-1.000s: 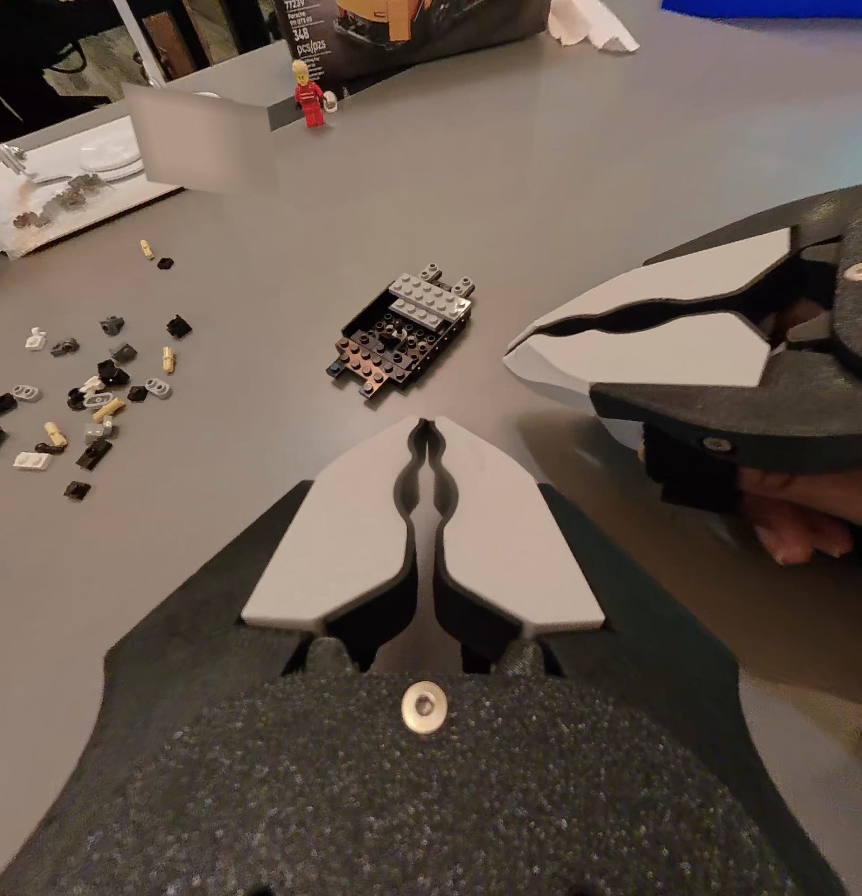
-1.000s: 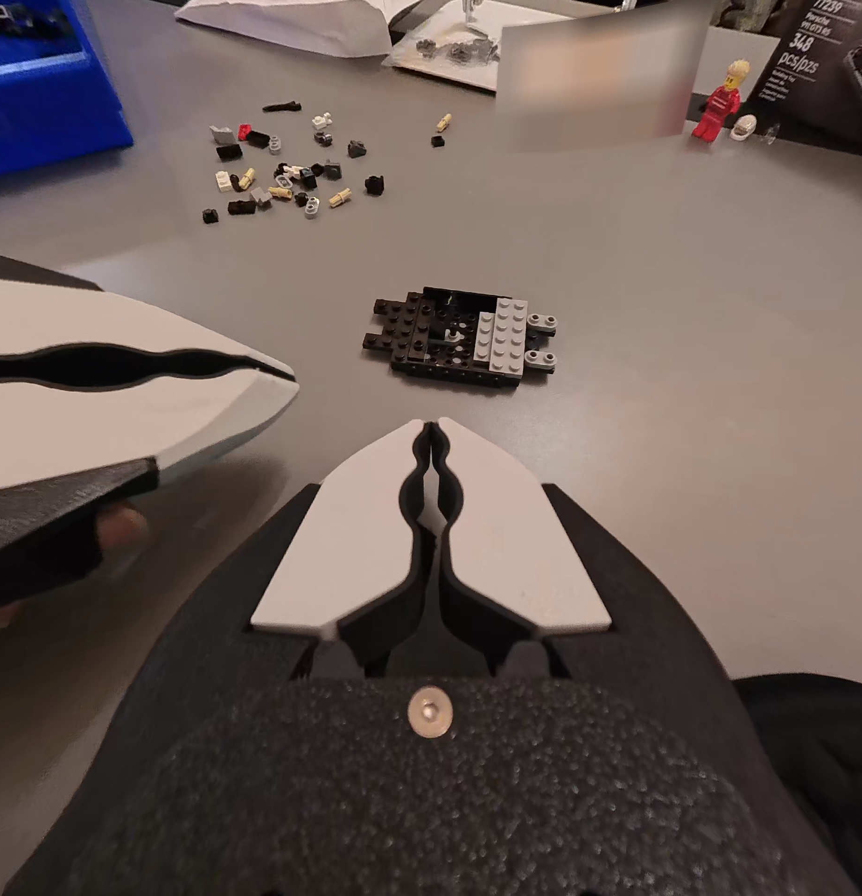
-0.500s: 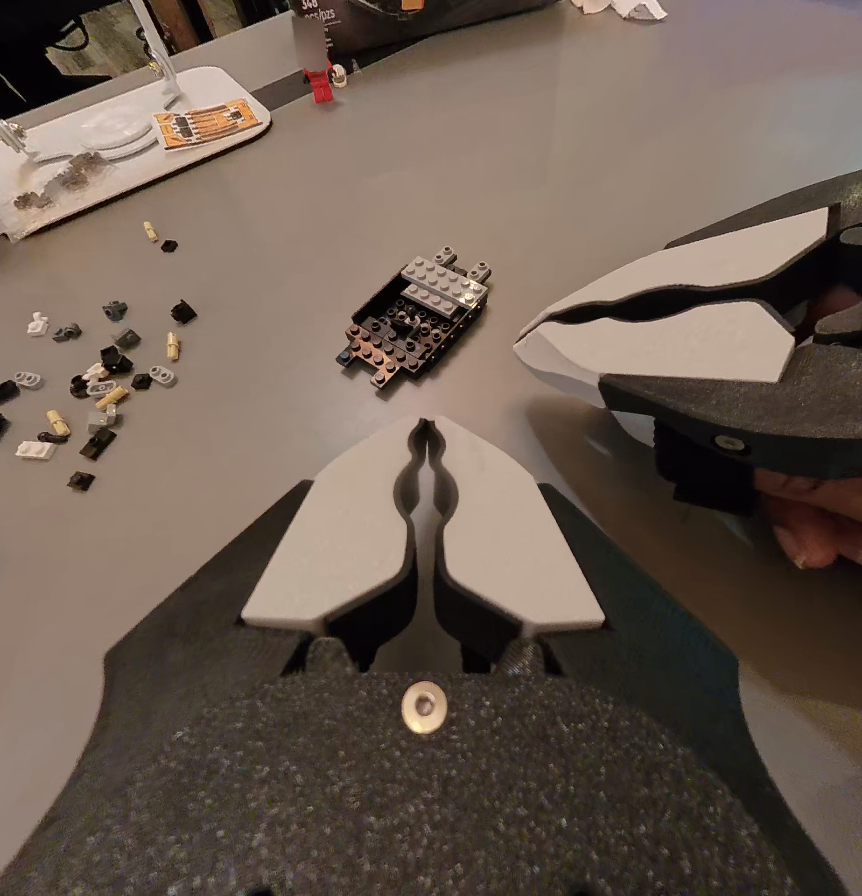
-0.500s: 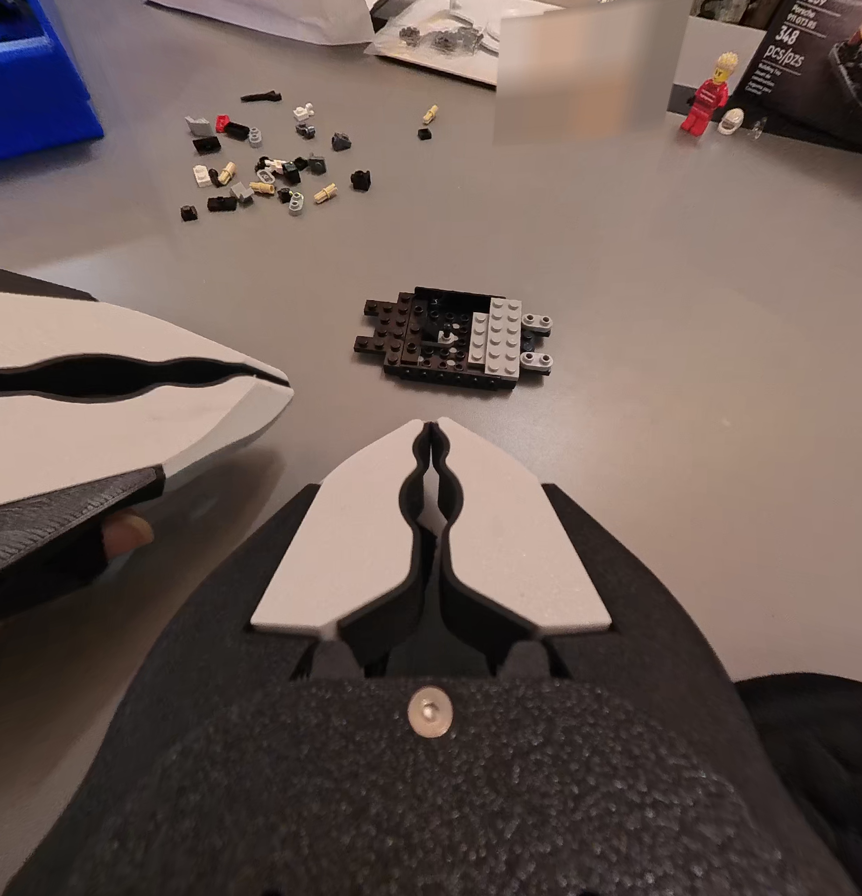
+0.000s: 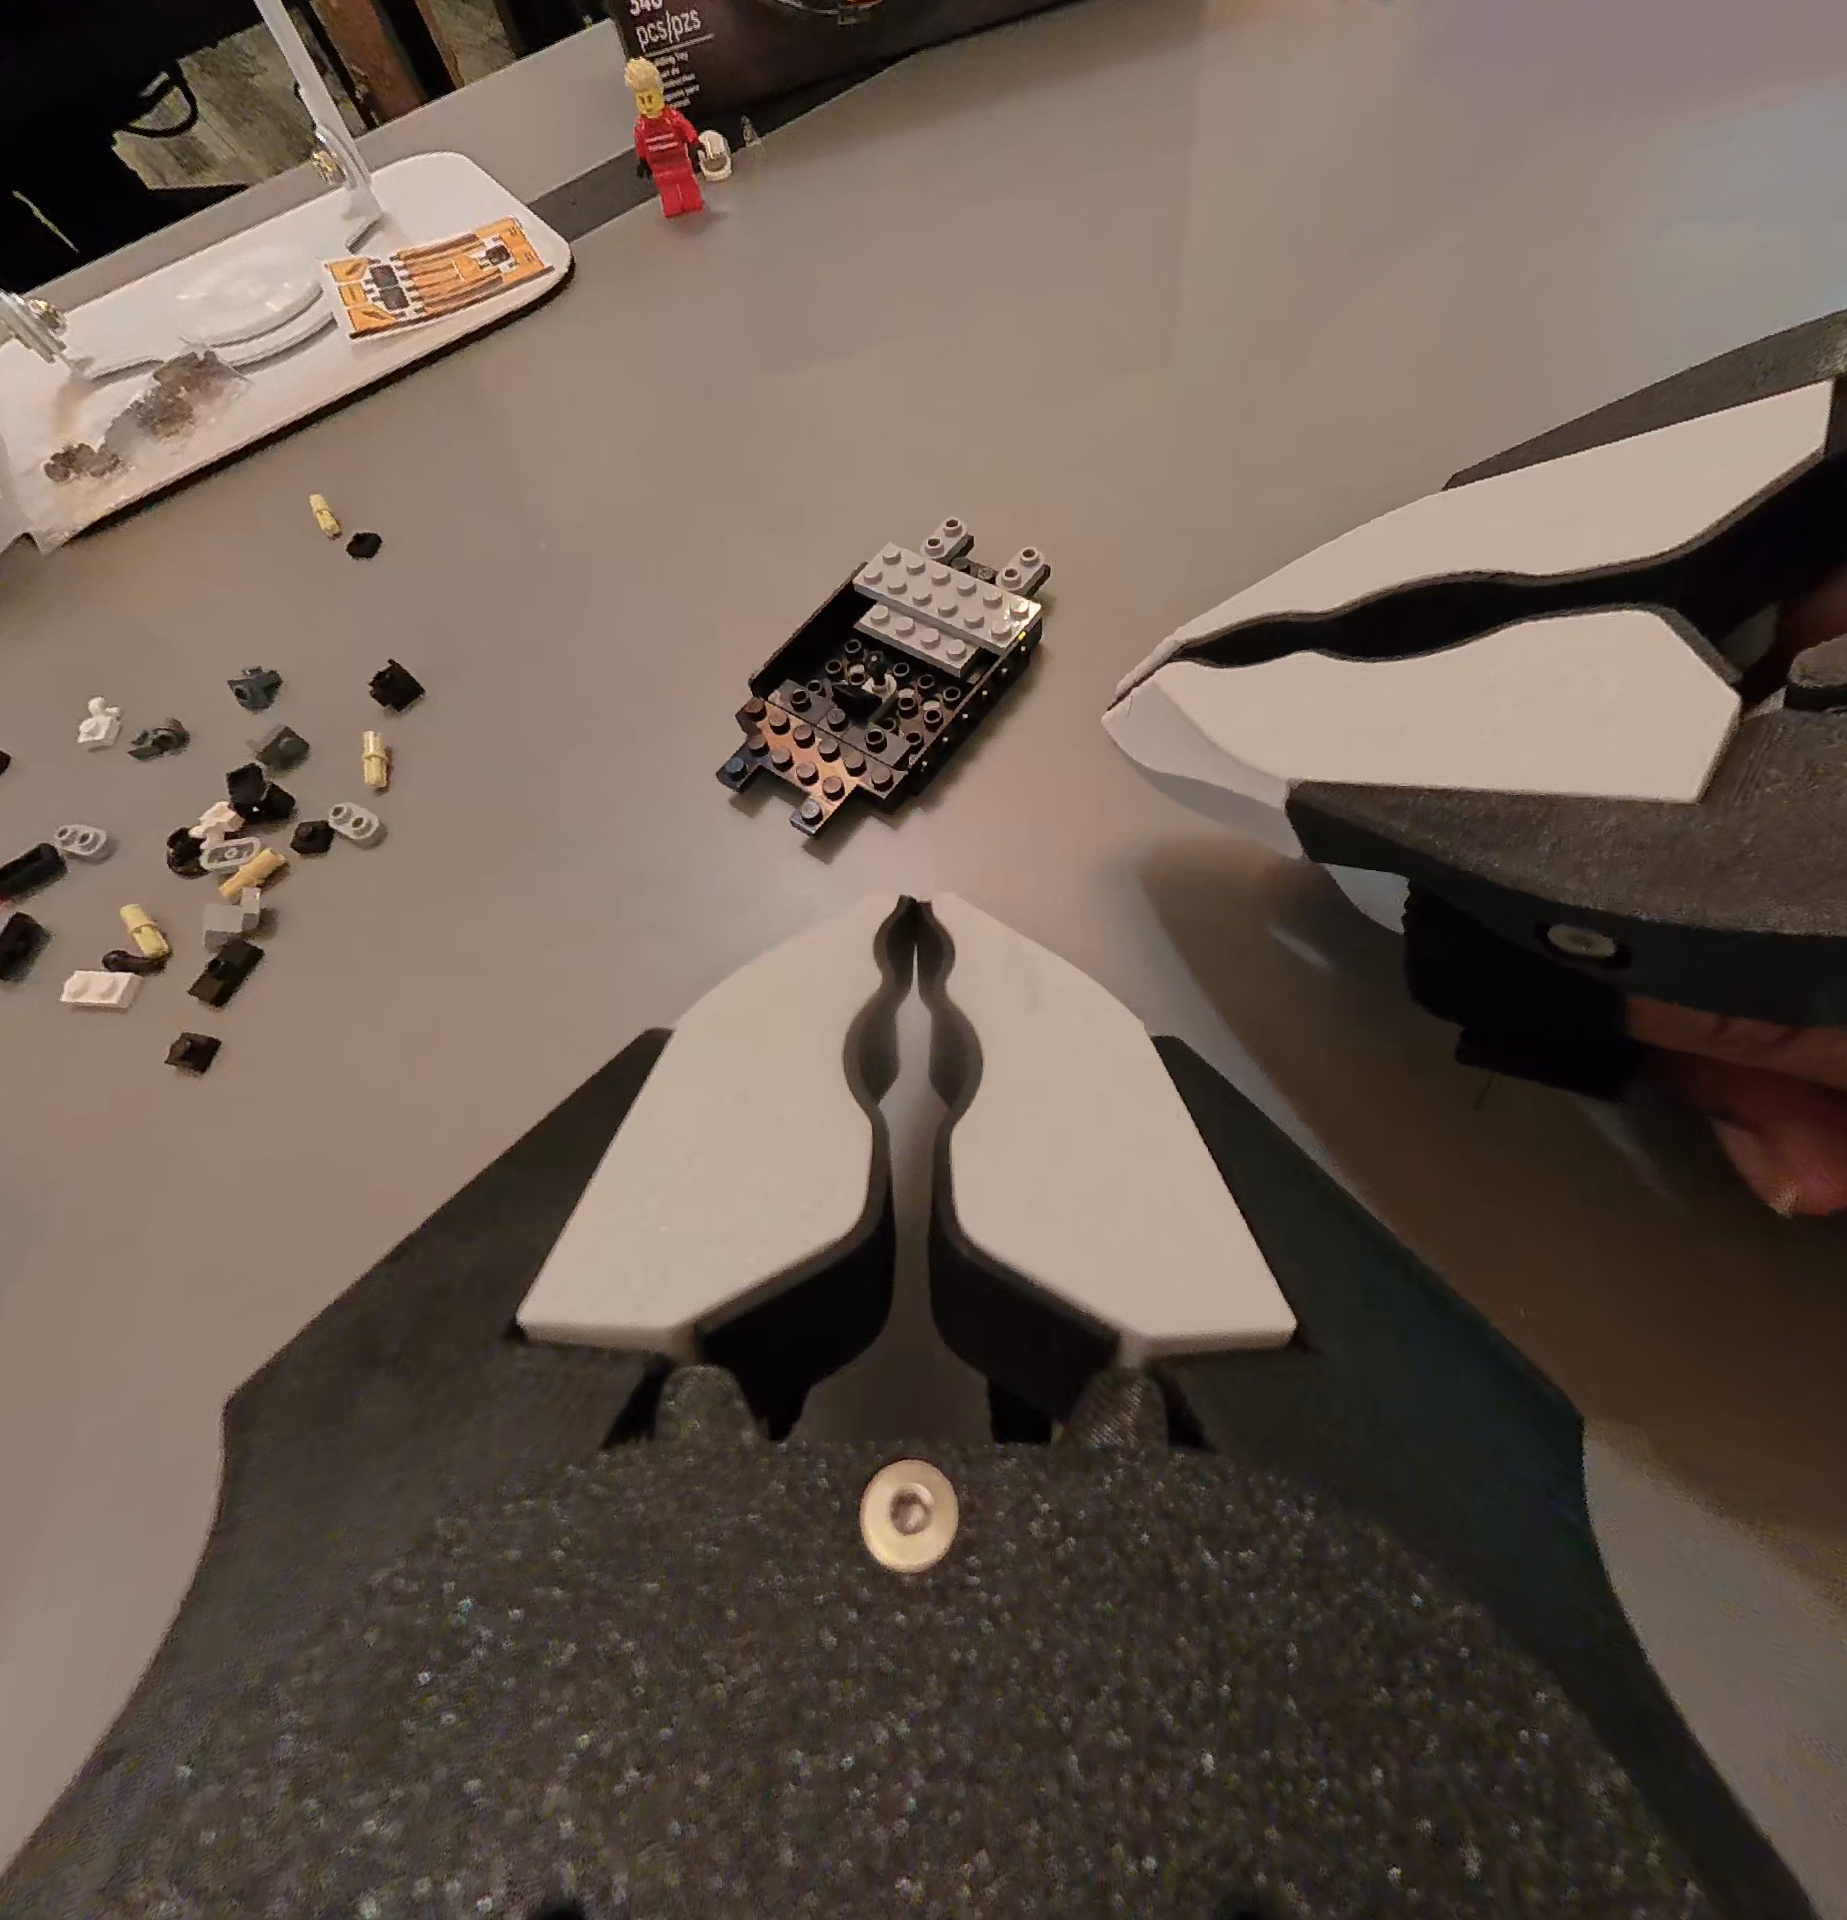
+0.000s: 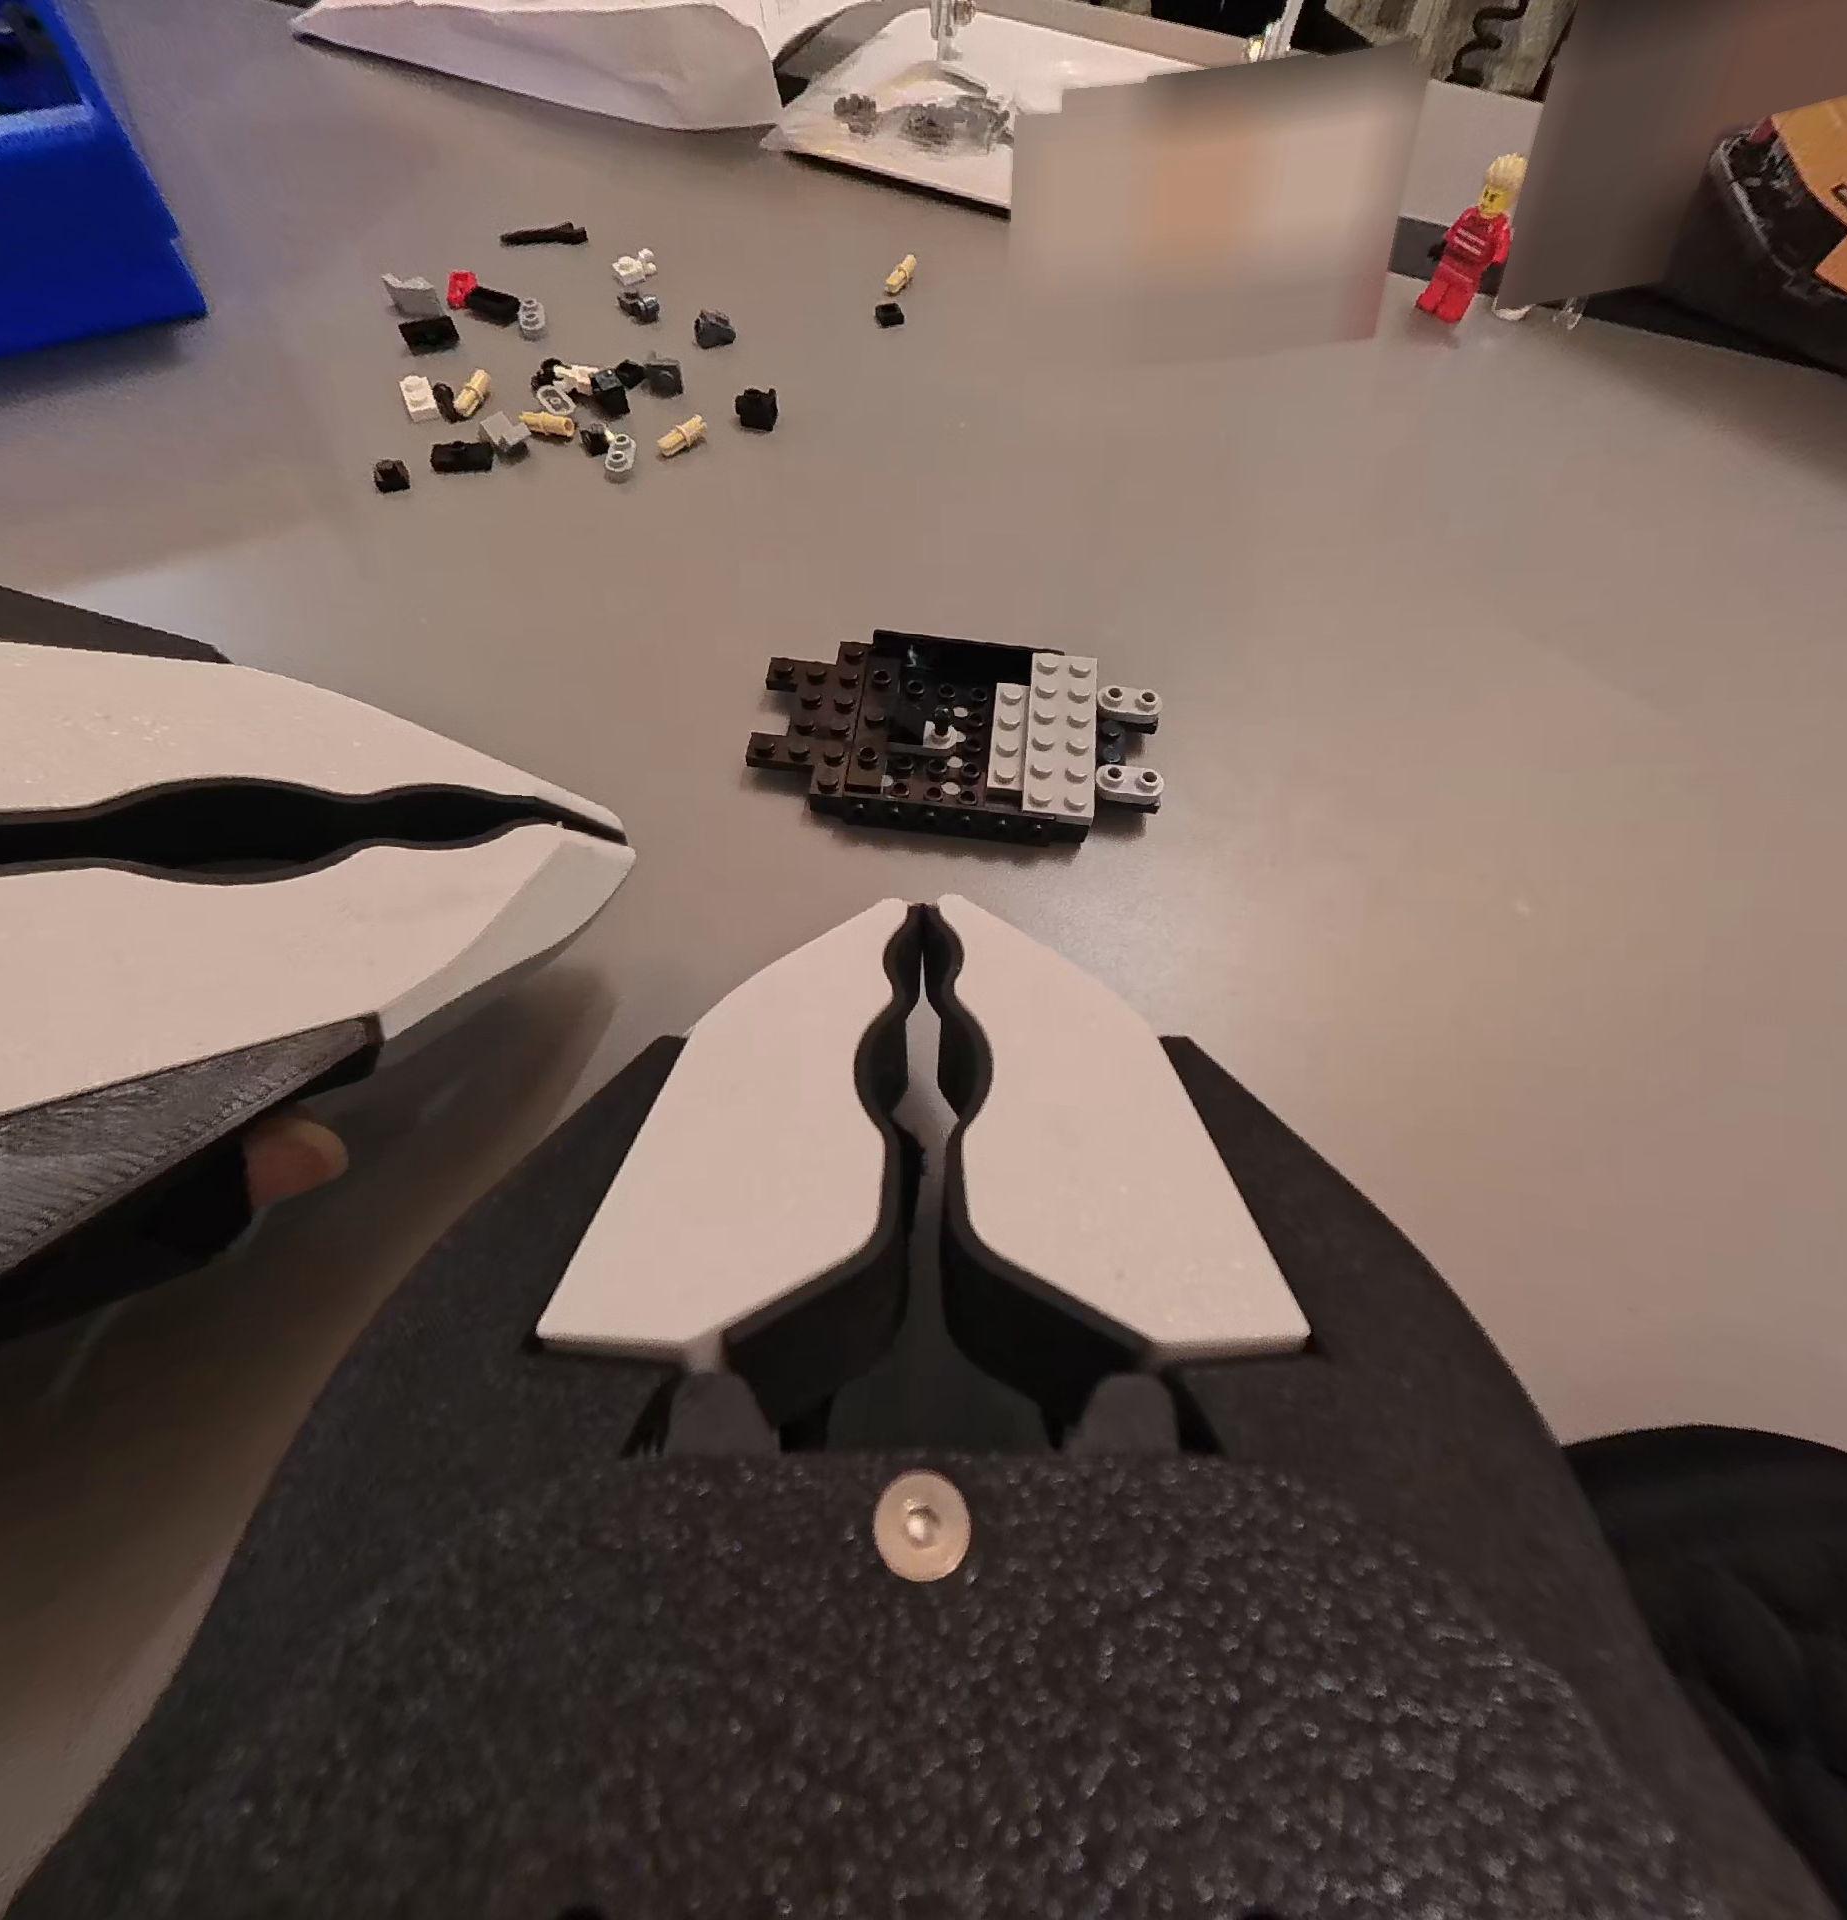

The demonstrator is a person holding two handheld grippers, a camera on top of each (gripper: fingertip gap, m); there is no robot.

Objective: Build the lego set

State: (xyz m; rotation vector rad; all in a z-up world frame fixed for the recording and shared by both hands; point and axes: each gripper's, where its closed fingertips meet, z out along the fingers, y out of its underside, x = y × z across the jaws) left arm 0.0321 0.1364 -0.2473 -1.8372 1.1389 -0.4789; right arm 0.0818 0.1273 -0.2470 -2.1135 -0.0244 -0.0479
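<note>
A part-built black Lego chassis (image 5: 891, 694) with light grey plates at one end lies flat on the grey table; it also shows in the right wrist view (image 6: 955, 736). My left gripper (image 5: 917, 906) is shut and empty, just short of the chassis. My right gripper (image 6: 923, 910) is shut and empty, also just short of it. Each gripper shows in the other's view, the right one (image 5: 1127, 694) at the right, the left one (image 6: 612, 833) at the left. A scatter of small loose pieces (image 5: 186, 831) lies left of the chassis, and shows in the right wrist view (image 6: 555, 364) too.
A red minifigure (image 5: 667, 140) stands at the table's far side beside the dark set box (image 5: 794, 42). A white tray (image 5: 264, 301) holds a sticker sheet and a bag of parts. A blue bin (image 6: 57, 197) stands far left in the right wrist view. One gripper's finger ends stand about 6 cm off the other's.
Both grippers have stayed shut and empty. The views have shifted a little; the chassis and loose pieces have not moved on the table.
</note>
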